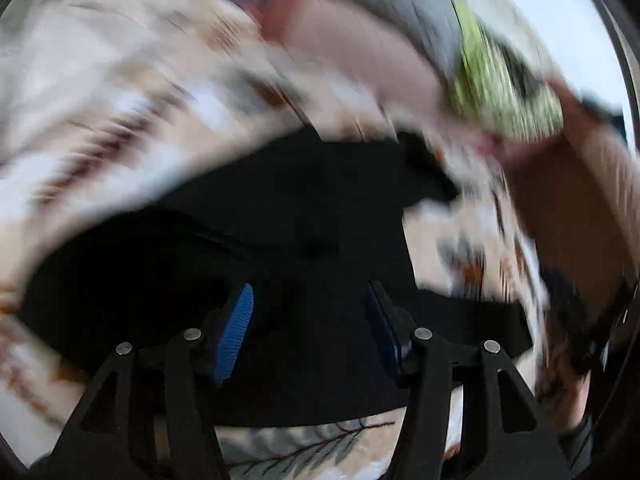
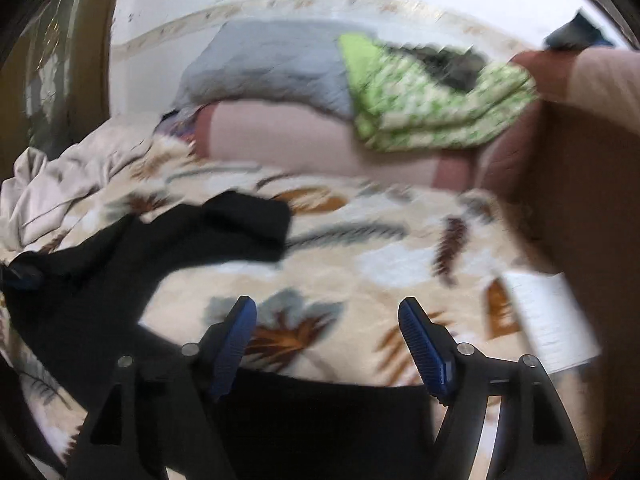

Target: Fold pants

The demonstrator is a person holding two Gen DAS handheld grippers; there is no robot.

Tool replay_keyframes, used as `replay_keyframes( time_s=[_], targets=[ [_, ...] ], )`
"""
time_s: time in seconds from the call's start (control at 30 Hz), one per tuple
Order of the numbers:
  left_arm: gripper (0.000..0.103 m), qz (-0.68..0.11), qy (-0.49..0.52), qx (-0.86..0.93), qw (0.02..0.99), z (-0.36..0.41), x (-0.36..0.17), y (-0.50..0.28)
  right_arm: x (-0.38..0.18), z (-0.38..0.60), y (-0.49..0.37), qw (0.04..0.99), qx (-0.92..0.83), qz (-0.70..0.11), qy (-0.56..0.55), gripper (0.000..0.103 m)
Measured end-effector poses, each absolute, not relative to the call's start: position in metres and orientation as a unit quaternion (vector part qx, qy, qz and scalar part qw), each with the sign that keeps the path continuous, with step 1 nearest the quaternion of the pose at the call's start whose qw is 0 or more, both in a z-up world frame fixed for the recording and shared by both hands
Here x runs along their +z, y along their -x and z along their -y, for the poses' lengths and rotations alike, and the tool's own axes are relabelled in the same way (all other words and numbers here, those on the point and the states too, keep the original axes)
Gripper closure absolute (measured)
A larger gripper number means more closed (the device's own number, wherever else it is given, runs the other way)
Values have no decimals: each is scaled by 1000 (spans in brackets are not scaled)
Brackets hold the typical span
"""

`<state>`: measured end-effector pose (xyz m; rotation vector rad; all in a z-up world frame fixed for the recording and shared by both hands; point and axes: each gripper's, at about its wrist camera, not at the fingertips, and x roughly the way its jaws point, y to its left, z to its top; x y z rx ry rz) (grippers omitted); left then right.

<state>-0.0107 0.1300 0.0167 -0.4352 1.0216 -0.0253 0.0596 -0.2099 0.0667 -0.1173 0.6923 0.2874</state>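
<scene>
**Ana:** Left wrist view first: what do you make of it, smeared as it is?

**Ben:** The left gripper [image 1: 308, 328] has its blue pads parted, with a clear gap and nothing pinched between them. Right below and ahead of them lie the black pants [image 1: 280, 216], spread over the leaf-print bedspread [image 1: 120, 92]. Whether the pads brush the cloth I cannot tell; the picture is too blurred.

**Ana:** And from the right wrist?

**Ben:** The right gripper [image 2: 328, 344] stands wide open, its fingers empty. Between the tips you see bare bedspread [image 2: 360, 248], cream with brown and grey leaves. The pants [image 2: 120, 264] run from a folded-over end near the middle, down the left side, then along the bottom edge under the gripper's fingers.

**Ana:** So the garment is loose from both?

**Ben:** As far as the views show, yes: it lies on the bed, gripped by neither.

**Ana:** What else is around?

**Ben:** Toward the wall, a pink pillow [image 2: 304, 140], a grey quilted blanket [image 2: 260, 60] on top of it, and a green patterned cloth [image 2: 424, 104] beside that. A crumpled pale sheet [image 2: 68, 184] sits at the left, and a brown cushion or armrest [image 2: 560, 152] rises at the right. A white sheet of paper [image 2: 548, 320] lies near the right edge of the bed.
</scene>
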Motion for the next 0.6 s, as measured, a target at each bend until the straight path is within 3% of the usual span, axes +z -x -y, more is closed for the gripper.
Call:
replay_keyframes(
  time_s=[0.2,0.3,0.47,0.6],
  targets=[
    [49,-529,104,-58,840,-86,-2,-34,60,187,-72,920,151,-358,57,28],
    [49,-505,100,21,857,-119,9,-49,61,181,-81,922,152,-352,59,28],
    [47,-393,166,284,859,-224,49,-34,80,154,-135,924,168,-330,95,27],
    [47,-384,225,268,855,-234,52,-27,78,99,-199,887,253,-371,107,27]
  ],
)
